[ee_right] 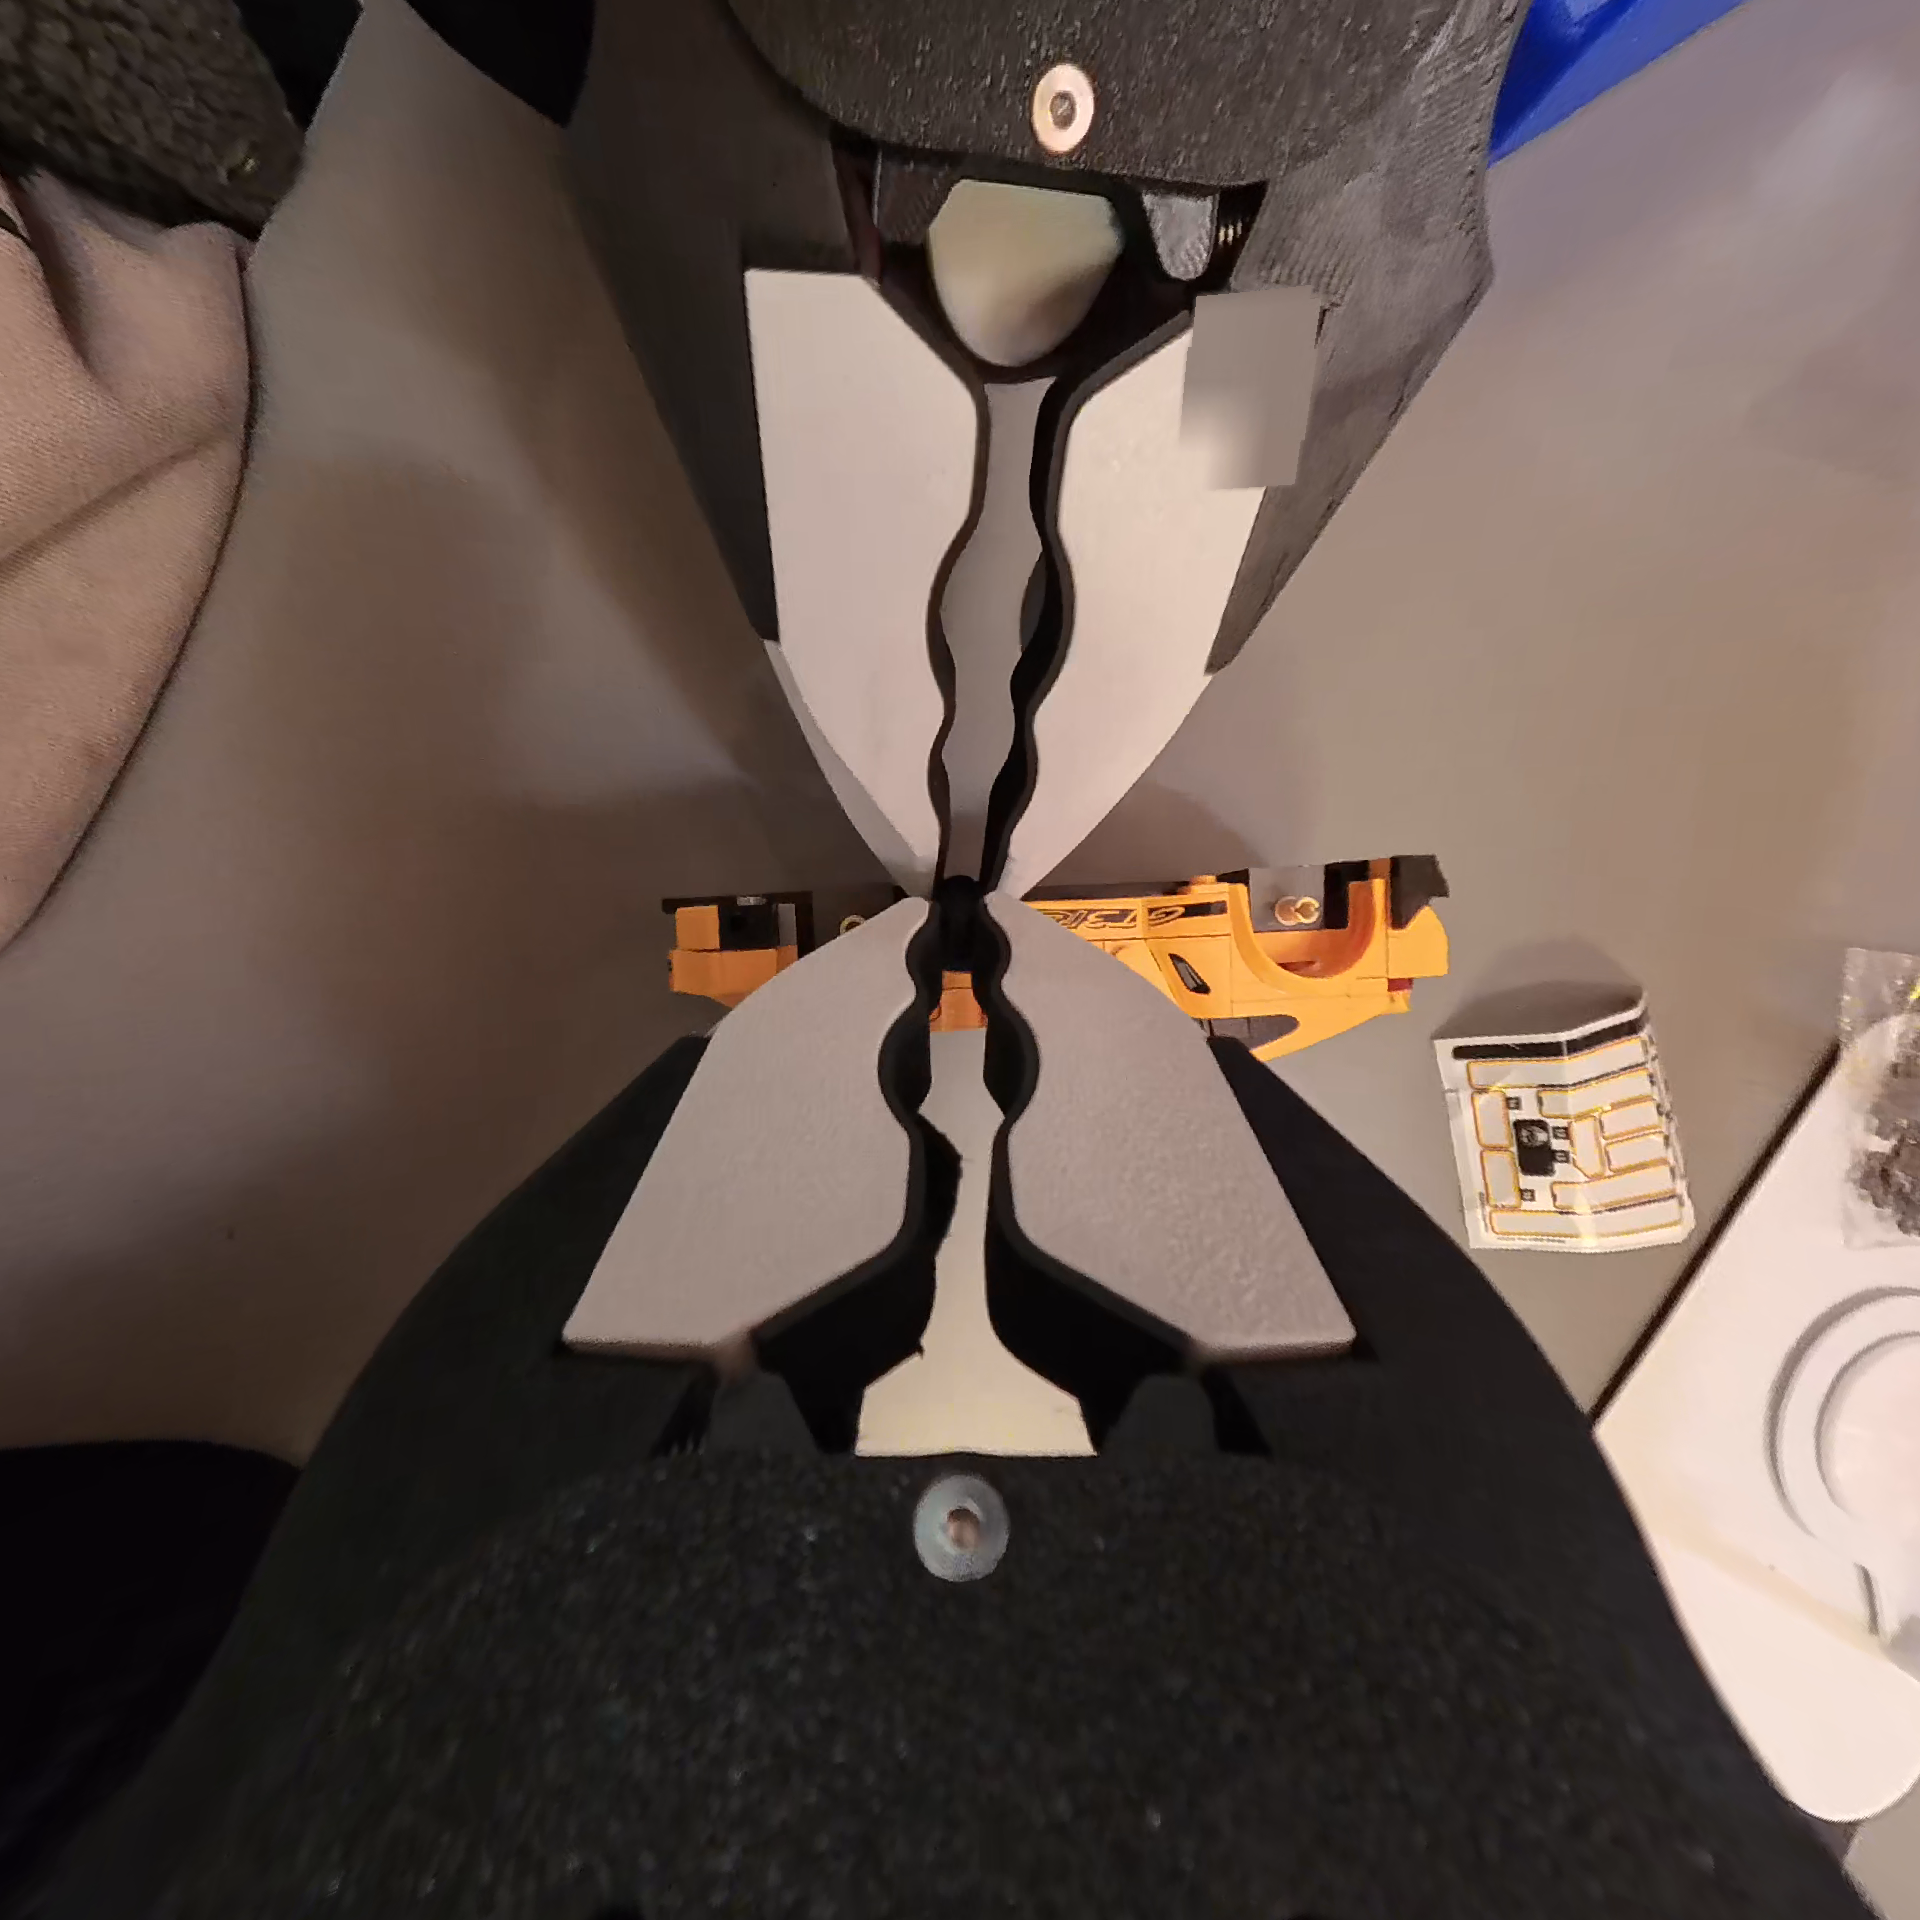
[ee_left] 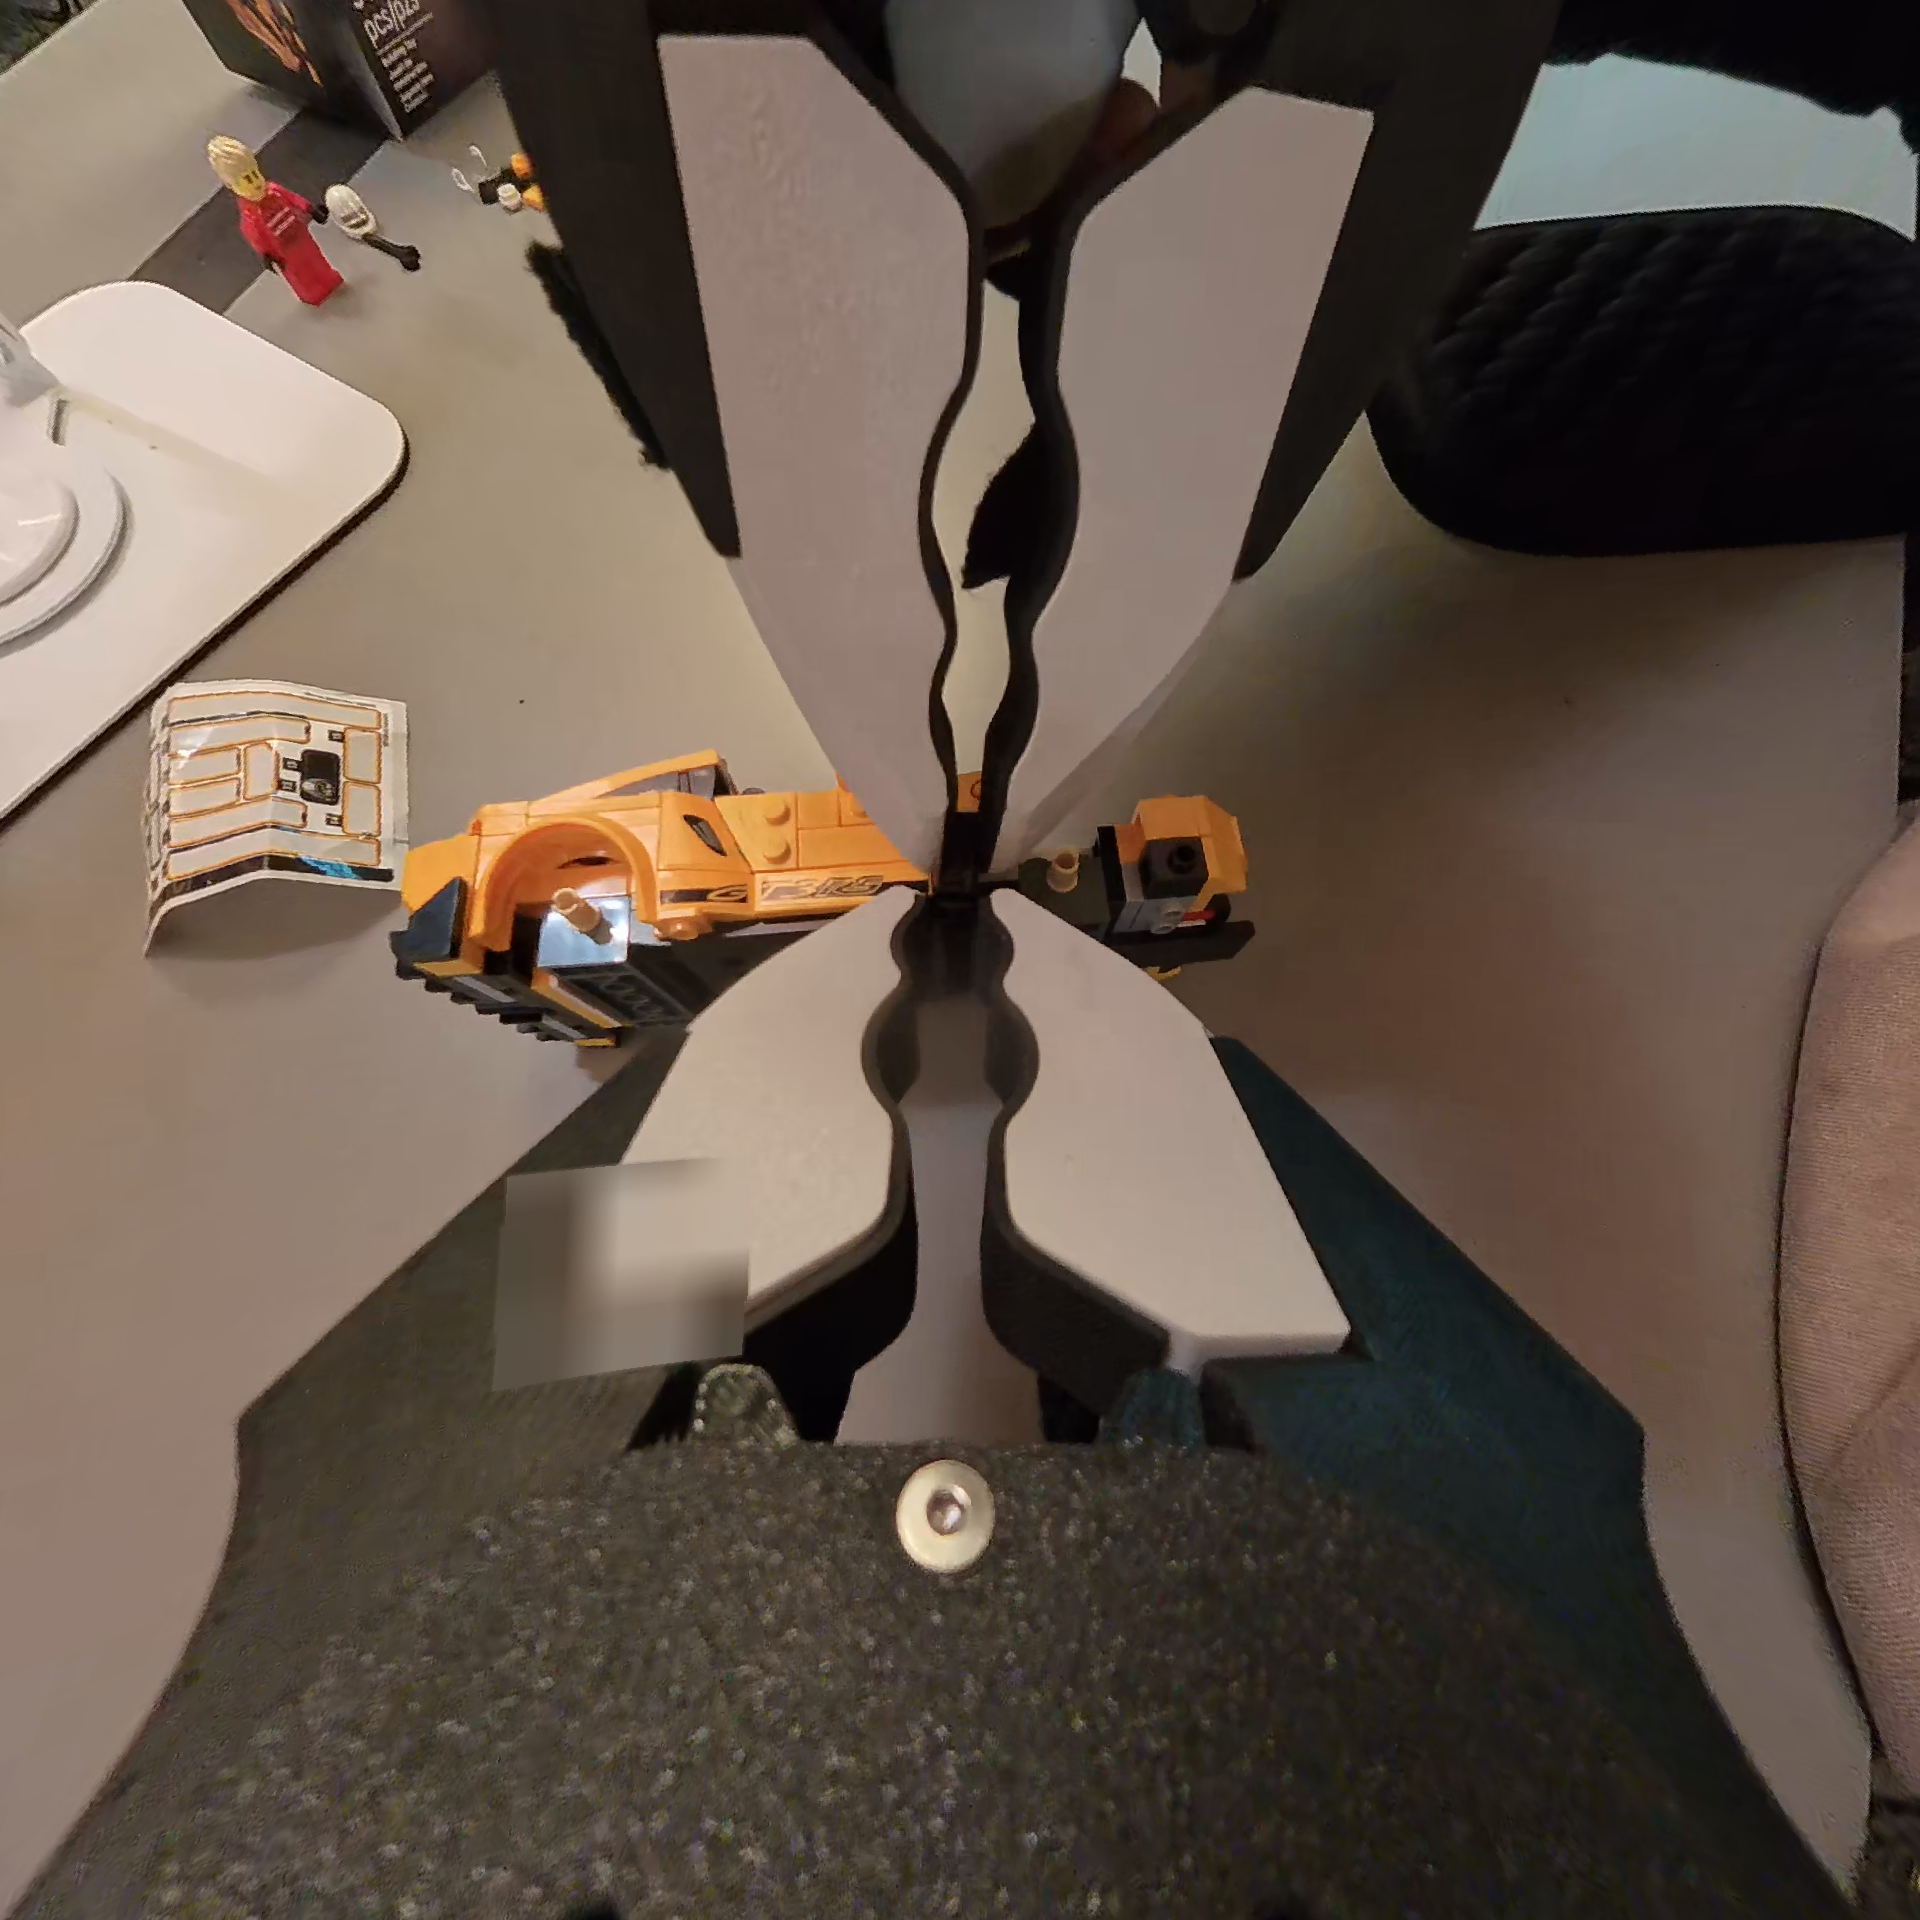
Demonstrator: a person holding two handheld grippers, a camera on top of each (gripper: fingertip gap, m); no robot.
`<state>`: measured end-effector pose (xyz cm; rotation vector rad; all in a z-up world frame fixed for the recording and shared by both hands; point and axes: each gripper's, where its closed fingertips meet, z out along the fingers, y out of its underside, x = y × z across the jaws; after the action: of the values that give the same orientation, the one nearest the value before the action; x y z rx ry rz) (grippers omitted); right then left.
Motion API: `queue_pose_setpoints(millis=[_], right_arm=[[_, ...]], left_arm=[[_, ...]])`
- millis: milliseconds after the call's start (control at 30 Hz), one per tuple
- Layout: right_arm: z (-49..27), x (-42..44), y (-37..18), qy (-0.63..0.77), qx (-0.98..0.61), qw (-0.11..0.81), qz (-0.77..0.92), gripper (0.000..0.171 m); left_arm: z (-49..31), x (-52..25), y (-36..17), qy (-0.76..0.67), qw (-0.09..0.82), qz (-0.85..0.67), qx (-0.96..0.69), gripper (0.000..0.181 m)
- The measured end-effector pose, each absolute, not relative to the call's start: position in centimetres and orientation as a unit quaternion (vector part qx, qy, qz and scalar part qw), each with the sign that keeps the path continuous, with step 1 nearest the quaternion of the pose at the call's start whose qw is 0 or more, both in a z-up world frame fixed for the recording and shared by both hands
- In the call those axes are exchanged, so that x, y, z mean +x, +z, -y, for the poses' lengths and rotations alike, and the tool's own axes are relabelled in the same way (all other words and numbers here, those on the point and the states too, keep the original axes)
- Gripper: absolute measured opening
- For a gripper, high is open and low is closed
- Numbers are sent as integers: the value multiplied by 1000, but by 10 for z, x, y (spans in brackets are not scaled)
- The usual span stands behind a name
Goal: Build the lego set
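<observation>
Here, both tongs, left [ee_left: 961, 896] and right [ee_right: 961, 920], pinch one small black piece tip to tip above the orange Lego car [ee_left: 665, 883] on the worktop [ee_left: 1455, 831]; any twist could flick it away.

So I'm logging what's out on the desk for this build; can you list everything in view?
Lego car: one, orange and black, part built, no wheels visible, on its side at mid-table behind the fingertips.
Small black piece: one, pinched where both grippers' tips meet.
Sticker sheet: one, white with orange outlines, curled, beside the car.
Minifigure: one, red suit, standing far off.
Loose small parts: a few, white, orange and black, near the box.
Box: one, dark, at the table's far edge.
White stand base: one, beside the sheet.
Bag of dark pieces: one, clear, on that base.
Table: grey.
Left gripper: fingers closed.
Right gripper: fingers closed.
</observation>
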<state>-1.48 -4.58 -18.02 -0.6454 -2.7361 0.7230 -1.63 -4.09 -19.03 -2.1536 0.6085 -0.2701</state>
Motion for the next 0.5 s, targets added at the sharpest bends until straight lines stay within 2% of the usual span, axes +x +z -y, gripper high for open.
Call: queue_pose_setpoints(millis=[500], right_arm=[[44,-13,-182,226,-212,94,946,0]], left_arm=[[45,-21,-188,-112,435,-253,-857,9]])
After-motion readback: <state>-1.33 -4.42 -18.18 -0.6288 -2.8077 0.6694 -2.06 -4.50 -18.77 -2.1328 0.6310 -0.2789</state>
